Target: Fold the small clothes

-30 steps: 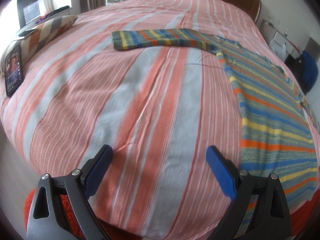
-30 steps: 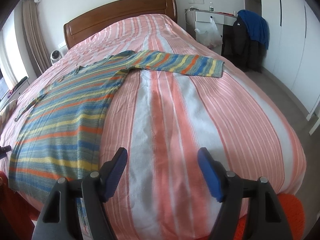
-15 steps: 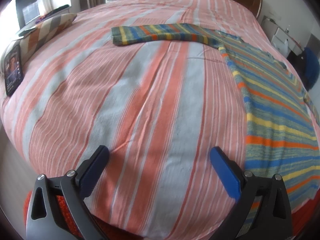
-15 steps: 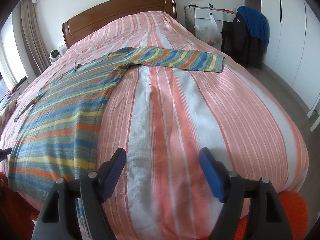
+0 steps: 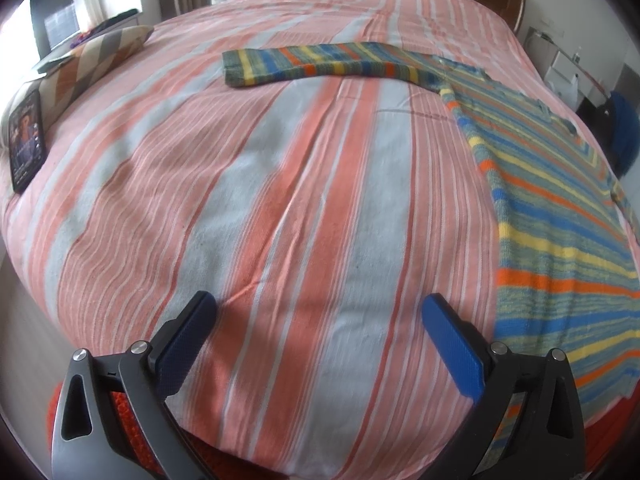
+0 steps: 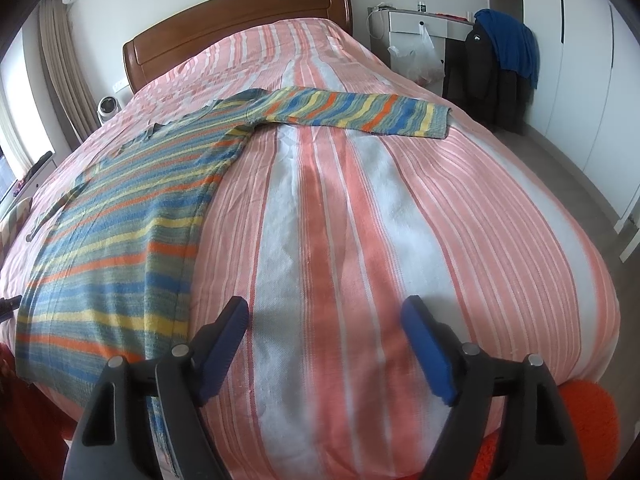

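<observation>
A striped knit sweater in blue, yellow, orange and green lies flat on the bed, body at the right of the left wrist view, one sleeve stretched out to the left far ahead. In the right wrist view the sweater body lies at the left and its other sleeve stretches right. My left gripper is open and empty over the bedspread, left of the sweater's hem. My right gripper is open and empty, just right of the hem.
The bed has a pink, orange and white striped cover and a wooden headboard. A patterned pillow and a dark tablet lie at the left edge. A desk and chair with a blue garment stand to the right.
Both grippers have moved forward over the bed toward the sleeves, staying open. The sweater has not moved.
</observation>
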